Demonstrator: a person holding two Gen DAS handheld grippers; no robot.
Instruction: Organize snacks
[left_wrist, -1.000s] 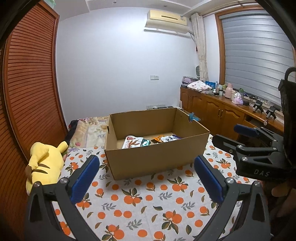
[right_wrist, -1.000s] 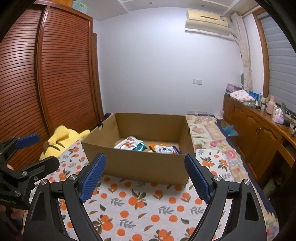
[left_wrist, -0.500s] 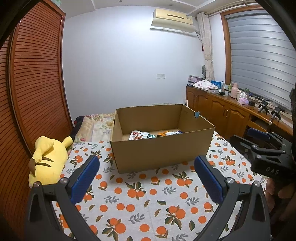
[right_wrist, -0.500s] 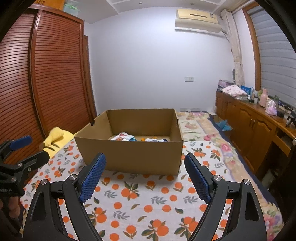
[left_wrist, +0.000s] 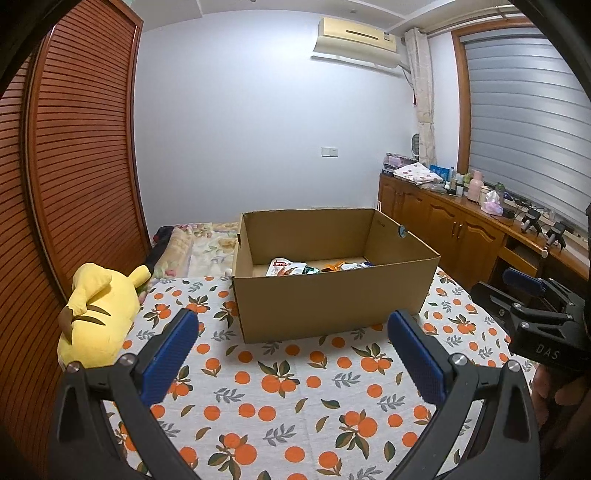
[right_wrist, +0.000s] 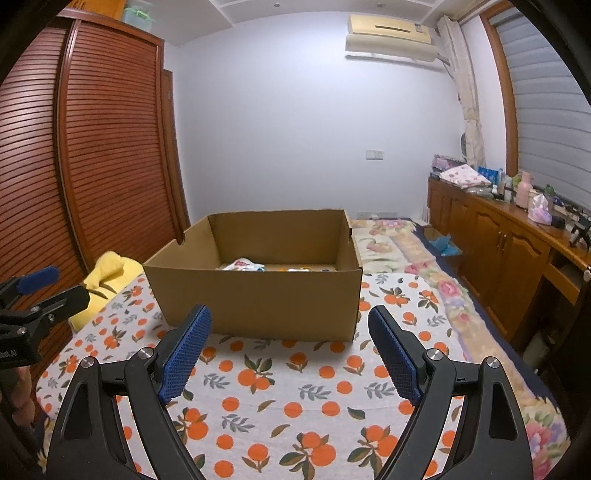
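An open cardboard box (left_wrist: 332, 299) (right_wrist: 258, 299) stands on the orange-print cloth (left_wrist: 288, 391) (right_wrist: 288, 391). Several snack packets (left_wrist: 286, 266) (right_wrist: 243, 264) lie on its floor, partly hidden by the near wall. My left gripper (left_wrist: 291, 354) hovers in front of the box, open, with nothing between its blue pads. My right gripper (right_wrist: 290, 350) is likewise open and empty, a little short of the box's near wall. In the left wrist view the right gripper (left_wrist: 532, 295) shows at the right edge; in the right wrist view the left gripper (right_wrist: 40, 291) shows at the left edge.
A yellow plush toy (left_wrist: 96, 314) (right_wrist: 107, 273) lies left of the box against the slatted wooden doors (left_wrist: 74, 184). A floral quilt (right_wrist: 406, 254) lies behind and right of the box. A wooden sideboard (left_wrist: 454, 229) with bottles runs along the right wall.
Both grippers have drawn back and sunk a little from the box, so less of its inside shows. Both stay open and empty.
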